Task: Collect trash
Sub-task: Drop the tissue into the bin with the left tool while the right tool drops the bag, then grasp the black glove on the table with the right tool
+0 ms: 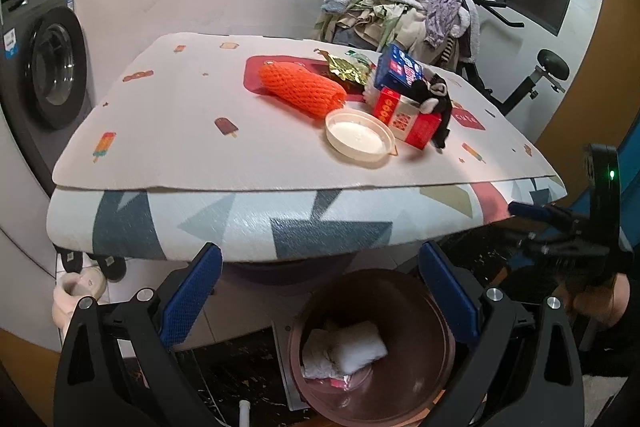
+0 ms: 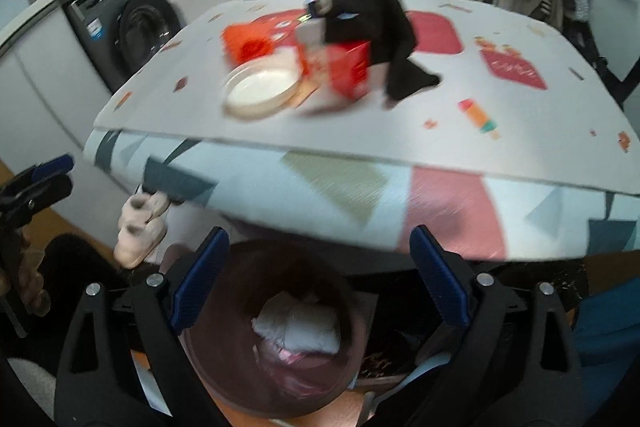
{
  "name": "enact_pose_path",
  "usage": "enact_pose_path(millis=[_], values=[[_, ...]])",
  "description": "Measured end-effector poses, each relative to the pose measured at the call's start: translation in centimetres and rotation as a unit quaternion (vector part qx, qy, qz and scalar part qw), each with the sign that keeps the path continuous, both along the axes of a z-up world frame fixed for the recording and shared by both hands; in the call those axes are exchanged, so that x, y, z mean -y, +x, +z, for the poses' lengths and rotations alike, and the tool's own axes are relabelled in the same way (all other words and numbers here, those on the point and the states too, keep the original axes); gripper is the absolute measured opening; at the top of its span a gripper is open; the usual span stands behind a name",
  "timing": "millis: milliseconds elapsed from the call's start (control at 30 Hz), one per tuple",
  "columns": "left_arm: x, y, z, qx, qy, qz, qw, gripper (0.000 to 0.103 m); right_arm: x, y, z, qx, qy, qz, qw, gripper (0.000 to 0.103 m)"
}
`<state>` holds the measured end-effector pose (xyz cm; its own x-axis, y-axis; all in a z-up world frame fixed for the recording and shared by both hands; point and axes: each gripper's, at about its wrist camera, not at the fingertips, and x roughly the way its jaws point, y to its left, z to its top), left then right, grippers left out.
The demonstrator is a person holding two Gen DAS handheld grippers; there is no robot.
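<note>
Below both spread, empty grippers (image 1: 320, 301) (image 2: 318, 277), a round brown bin (image 1: 436, 311) holds white wads; next likely target, the orange foam net (image 1: 302, 89) ahead

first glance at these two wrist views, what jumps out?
The orange foam net sleeve lying mid-table, with a white round lid in front of it and a red carton draped by a black sock to its right. Below the table edge, a brown trash bin already holds white crumpled trash, framed by the open left gripper.
</note>
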<state>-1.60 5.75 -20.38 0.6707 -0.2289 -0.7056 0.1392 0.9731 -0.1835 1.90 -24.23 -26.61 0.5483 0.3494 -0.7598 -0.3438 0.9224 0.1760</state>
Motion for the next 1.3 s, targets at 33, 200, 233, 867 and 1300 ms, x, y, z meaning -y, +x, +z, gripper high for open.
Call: enact_pose_path(millis=[33, 200, 233, 867, 1300], values=[[-0.1, 0.3, 0.0, 0.000, 0.000, 0.002, 1.0000, 0.096, 0.4, 0.6, 0.2, 0.005, -0.002, -0.004, 1.000, 0.091], [-0.7, 1.6, 0.2, -0.003, -0.006, 0.009, 0.9999, 0.096, 1.8, 3.0, 1.8, 0.039, -0.004, -0.013, 0.999, 0.080], [-0.7, 1.8, 0.2, -0.004, -0.008, 0.011, 0.9999, 0.096, 2.0, 3.7, 2.1, 0.046, -0.009, -0.014, 0.999, 0.077], [-1.7, 5.7, 0.5, -0.018, -0.031, 0.030, 0.9989, 0.096, 3.5, 16.2, 0.6, 0.022, 0.109, -0.073, 0.991, 0.041], [-1.8, 7.9, 0.0, -0.046, -0.094, 0.036, 0.9939, 0.090, 8.4, 14.0, 4.6, 0.092, 0.189, -0.115, 0.971, 0.010]])
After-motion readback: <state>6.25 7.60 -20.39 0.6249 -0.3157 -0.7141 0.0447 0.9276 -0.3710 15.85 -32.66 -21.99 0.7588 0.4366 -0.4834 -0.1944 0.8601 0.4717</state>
